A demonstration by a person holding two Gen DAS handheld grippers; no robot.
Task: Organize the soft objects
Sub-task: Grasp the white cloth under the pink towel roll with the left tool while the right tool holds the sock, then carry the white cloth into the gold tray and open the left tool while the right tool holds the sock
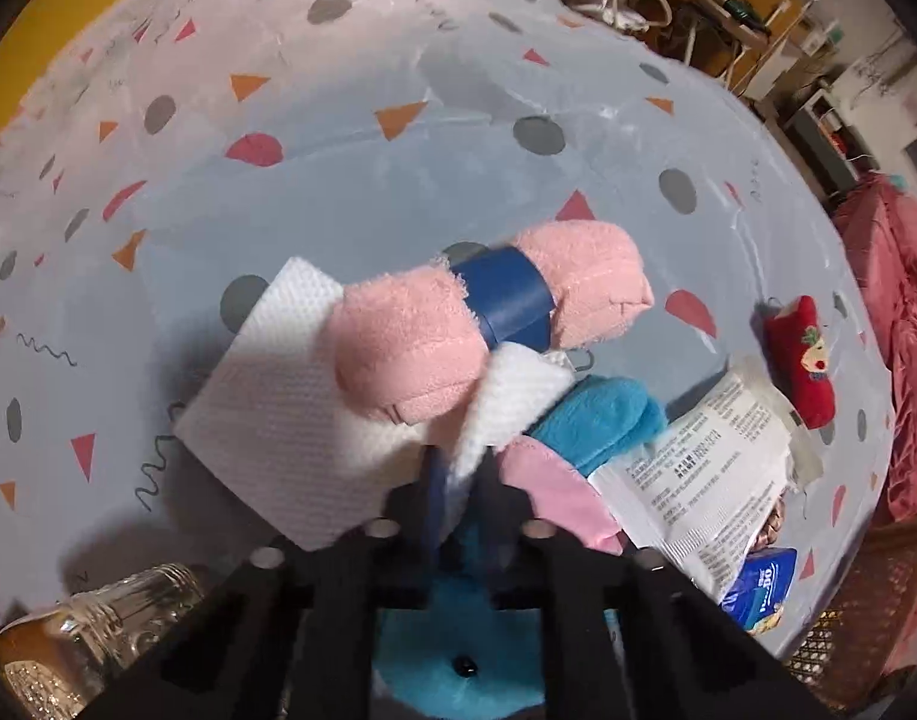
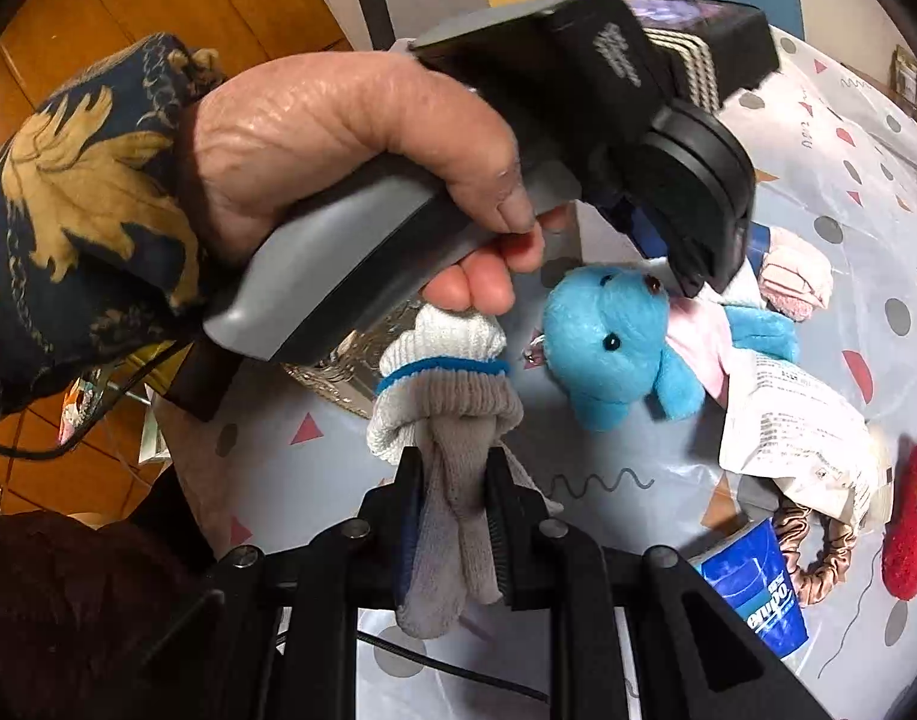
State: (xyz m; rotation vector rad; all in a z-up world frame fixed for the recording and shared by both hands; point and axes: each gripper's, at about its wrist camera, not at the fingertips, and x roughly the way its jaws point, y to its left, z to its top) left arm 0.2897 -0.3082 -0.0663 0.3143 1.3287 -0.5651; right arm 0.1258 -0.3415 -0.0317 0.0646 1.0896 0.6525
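Note:
A pink rolled towel with a blue band lies on a white textured cloth on the spotted table cover. My left gripper points down and is shut on a raised fold of that white cloth, just above a blue plush toy in a pink top. In the right wrist view a hand holds the left gripper over the blue plush toy, with the pink towel behind it. My right gripper is shut on a grey and white knitted glove that hangs from its fingers.
A printed white packet, a red embroidered sock and a blue tissue pack lie to the right. A glass jar stands at the lower left. A brown scrunchie sits by the tissue pack. The table edge is near the wooden floor.

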